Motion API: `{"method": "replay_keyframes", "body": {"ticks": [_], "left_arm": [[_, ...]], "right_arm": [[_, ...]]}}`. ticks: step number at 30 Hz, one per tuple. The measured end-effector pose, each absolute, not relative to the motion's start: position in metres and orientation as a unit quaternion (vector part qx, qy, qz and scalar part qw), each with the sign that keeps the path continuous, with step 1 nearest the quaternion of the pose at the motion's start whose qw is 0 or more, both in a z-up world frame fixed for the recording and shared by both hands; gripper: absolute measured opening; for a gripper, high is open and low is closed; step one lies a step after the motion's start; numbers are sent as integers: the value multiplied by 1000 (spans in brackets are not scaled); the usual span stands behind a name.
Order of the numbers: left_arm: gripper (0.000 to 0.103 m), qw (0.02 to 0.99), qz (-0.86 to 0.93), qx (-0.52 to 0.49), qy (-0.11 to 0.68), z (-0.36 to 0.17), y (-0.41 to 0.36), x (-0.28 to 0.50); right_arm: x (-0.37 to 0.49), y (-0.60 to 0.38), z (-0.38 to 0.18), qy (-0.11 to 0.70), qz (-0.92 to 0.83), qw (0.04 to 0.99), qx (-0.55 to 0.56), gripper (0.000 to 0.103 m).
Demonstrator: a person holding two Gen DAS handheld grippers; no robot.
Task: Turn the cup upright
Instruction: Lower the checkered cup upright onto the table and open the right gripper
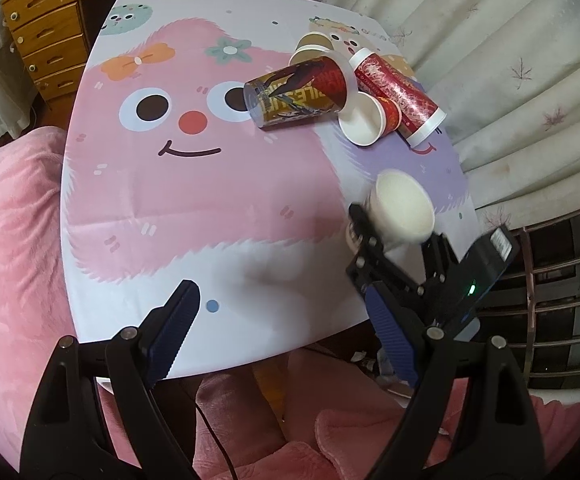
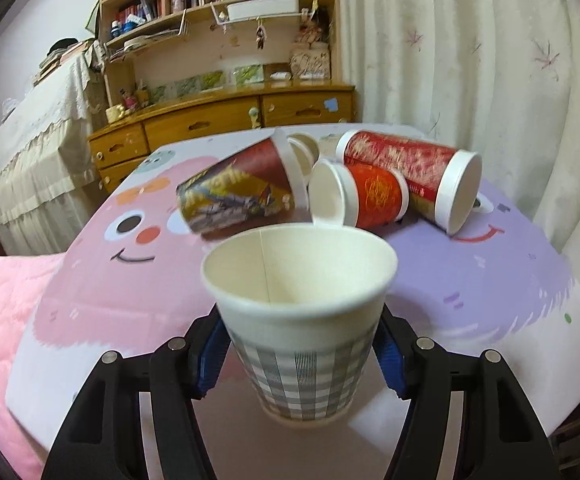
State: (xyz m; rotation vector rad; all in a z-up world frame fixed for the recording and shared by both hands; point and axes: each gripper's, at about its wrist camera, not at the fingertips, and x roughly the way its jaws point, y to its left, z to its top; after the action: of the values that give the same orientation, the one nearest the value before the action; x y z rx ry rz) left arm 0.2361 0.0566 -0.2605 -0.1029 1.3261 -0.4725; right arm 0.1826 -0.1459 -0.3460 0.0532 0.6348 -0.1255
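Gripping checked cup (image 2: 298, 344) upright, right gripper (image 2: 298, 360) (plaid unseen leftward)

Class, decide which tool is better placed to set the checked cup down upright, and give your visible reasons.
Right. The right tool already grips the checked cup, mouth up, above the table. The left tool is open, empty and off to the side.
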Motion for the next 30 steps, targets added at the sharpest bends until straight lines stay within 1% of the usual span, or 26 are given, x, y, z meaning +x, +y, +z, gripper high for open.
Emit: {"method": "replay_keyframes", "body": {"ticks": [1, 2, 3, 6, 10, 12, 16, 19, 22, 25, 27, 30], "left_arm": [[83, 762, -215, -49, 609, -260, 54, 235], [83, 763, -213, -50, 609, -259, 52, 234], [83, 764, -209, -53, 608, -258, 50, 232], [83, 765, -192, -59, 612, -258, 42, 226], [83, 763, -159, -77, 622, -261, 30, 209], [83, 763, -146, -85, 624, -263, 24, 200], [83, 766, -108, -115, 623, -267, 12, 182], [83, 781, -77, -127, 607, -265, 0, 168], [83, 803, -62, -121, 581, -253, -11, 156], [83, 828, -54, -105, 549, -233, -22, 145], [83, 845, -57, -85, 525, -215, -32, 138], [83, 855, -63, -68, 511, -189, -44, 133]], "right_arm": [[182, -146, -348, 315, -57, 947, 24, 65], [181, -147, -350, 322, -51, 945, 19, 68], [181, -147, -352, 329, -43, 943, 16, 73], [176, -152, -357, 362, -10, 932, 14, 84], [161, -164, -358, 421, 46, 906, 24, 88], [150, -172, -358, 452, 70, 889, 28, 95], [135, -204, -355, 531, 112, 839, 50, 96], [126, -236, -345, 566, 118, 811, 88, 96], [115, -263, -321, 570, 94, 812, 79, 96], [104, -282, -293, 567, 79, 817, 67, 99], [99, -286, -275, 579, 77, 810, 47, 99], [96, -291, -250, 604, 67, 793, 40, 101]]}}
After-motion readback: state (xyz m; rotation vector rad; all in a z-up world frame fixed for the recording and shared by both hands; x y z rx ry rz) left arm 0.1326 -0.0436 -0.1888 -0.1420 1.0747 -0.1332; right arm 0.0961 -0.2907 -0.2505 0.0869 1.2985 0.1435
